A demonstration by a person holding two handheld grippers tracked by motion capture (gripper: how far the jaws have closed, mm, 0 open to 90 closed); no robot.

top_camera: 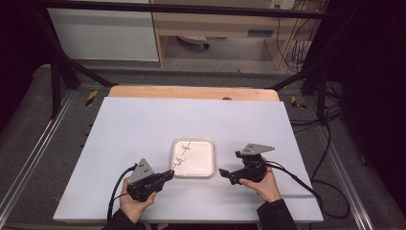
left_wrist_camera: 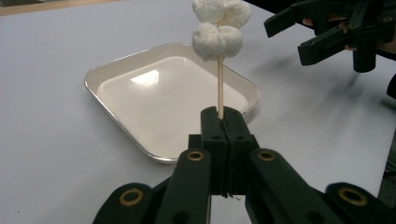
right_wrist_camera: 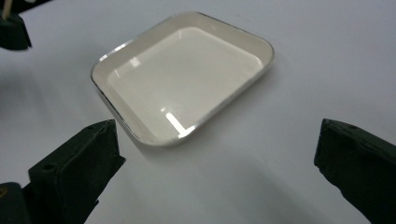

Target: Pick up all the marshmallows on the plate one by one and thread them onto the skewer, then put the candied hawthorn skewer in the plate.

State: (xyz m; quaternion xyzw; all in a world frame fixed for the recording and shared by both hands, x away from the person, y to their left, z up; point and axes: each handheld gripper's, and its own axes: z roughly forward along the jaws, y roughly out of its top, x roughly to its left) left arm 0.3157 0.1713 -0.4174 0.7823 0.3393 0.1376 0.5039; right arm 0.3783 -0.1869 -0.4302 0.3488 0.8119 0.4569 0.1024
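Left gripper [left_wrist_camera: 223, 122] pinching skewer [left_wrist_camera: 220, 86] of marshmallows [left_wrist_camera: 218, 39] above tray [top_camera: 207, 168] at its near-left corner, right gripper [top_camera: 229, 174] spread empty just beside the tray's right rim, bare table [top_camera: 143, 124] all around.

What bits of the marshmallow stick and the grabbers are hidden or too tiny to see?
- Skewer: in the left gripper view its top, and part of the upper marshmallows, are cut off by the picture's top edge.
- Skewer's lower end: hidden between the shut jaws of the left gripper.
- High view: the marshmallows are too small to count over the tray.
- Right gripper: in its own view, its open jaws are cut off by the picture's edges.
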